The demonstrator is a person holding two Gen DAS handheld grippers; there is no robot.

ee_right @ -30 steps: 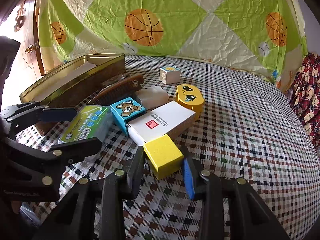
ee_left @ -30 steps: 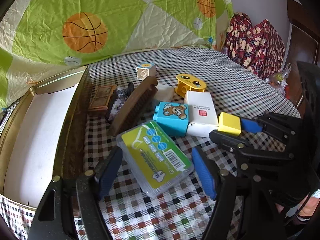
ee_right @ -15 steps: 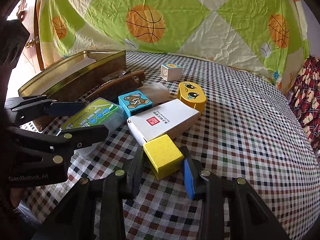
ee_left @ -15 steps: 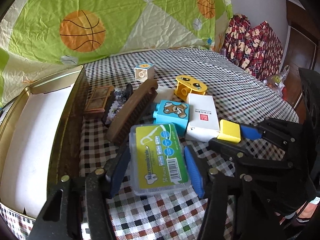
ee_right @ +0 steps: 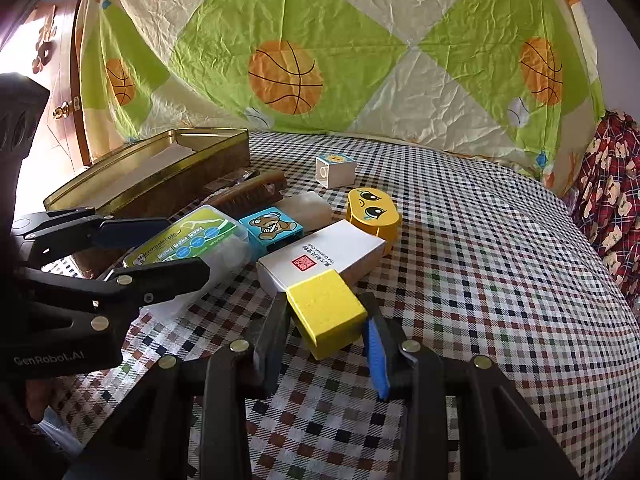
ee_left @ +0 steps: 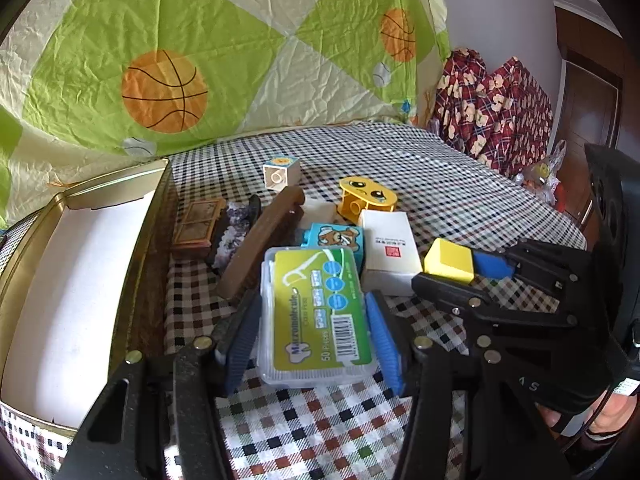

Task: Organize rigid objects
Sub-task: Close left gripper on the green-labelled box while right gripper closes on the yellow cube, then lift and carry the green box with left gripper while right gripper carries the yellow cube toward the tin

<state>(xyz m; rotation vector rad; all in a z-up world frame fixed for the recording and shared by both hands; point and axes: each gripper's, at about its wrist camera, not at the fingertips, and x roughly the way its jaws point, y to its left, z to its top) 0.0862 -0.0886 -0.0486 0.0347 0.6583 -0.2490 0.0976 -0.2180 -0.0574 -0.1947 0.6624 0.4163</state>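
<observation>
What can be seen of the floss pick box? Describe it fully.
The floss pick box is a flat, clear plastic case with rounded corners and a green and yellow label showing a floss pick drawing, blue circles, a barcode and "50". White picks show through its side. It lies flat on the checkered cloth, between the left gripper fingers, which close on its long sides. Its far end meets the blue bear block.

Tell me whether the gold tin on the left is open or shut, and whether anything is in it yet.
Open: the tin has no lid on, and its white lining shows bare in the left wrist view. No object lies in the part in view; its near end is cut off.
</observation>
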